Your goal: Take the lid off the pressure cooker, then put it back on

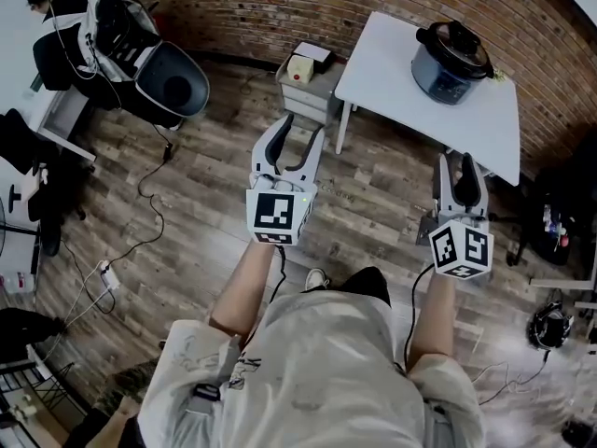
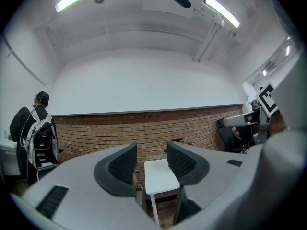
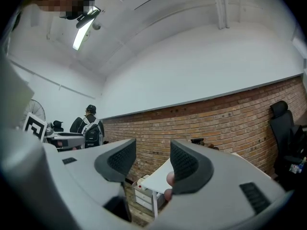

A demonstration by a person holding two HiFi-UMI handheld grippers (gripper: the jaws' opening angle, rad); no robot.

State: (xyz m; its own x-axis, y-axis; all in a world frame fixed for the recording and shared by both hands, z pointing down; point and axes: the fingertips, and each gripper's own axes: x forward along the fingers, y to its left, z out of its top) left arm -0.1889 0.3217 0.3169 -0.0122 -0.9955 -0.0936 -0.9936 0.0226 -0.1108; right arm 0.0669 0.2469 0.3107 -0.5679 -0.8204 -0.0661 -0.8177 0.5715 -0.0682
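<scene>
Jaws on my left gripper are released, spread wide with nothing between them. Those on my right gripper are parted too and hold nothing. Both grippers hang level over the wood floor, pointing toward the white bench by the brick wall. On that bench, well apart from both grippers, stands the pressure cooker with its lid seated on top.

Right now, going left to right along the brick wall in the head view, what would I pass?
Black-and-grey office chair → small grey cabinet topped by a cream box → dark round pressure cooker.
</scene>
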